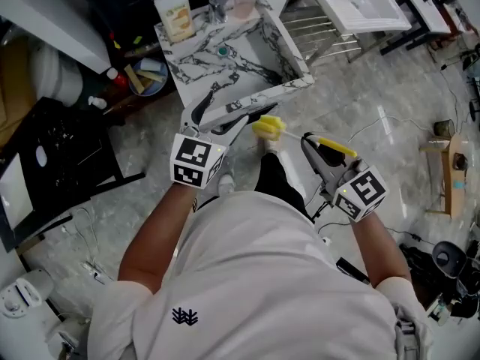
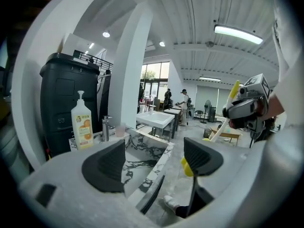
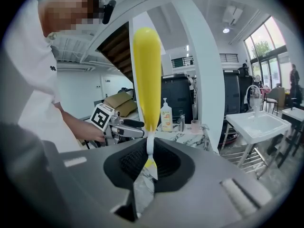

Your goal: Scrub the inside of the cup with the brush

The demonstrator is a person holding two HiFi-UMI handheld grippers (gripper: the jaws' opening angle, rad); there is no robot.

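A pink translucent cup (image 1: 241, 6) (image 2: 119, 129) (image 3: 195, 126) stands on the back rim of the marble sink (image 1: 279, 90), beside the faucet (image 1: 217, 6). My right gripper (image 1: 310, 142) (image 3: 149, 156) is shut on the brush's thin white stem. The brush's yellow sponge head (image 1: 268, 128) (image 3: 146, 75) sticks out ahead of the jaws, short of the sink's front wall. My left gripper (image 1: 222, 123) (image 2: 154, 160) is open with nothing between its pads, level with the sink's front edge. Both grippers are well away from the cup.
A soap bottle (image 1: 174, 12) (image 2: 81, 122) stands at the sink's back left corner. A black bin (image 2: 66, 108) is behind it and a dark cart (image 1: 52, 163) to the left. A white basin on a metal rack (image 1: 352, 2) stands to the right. Cables lie on the floor.
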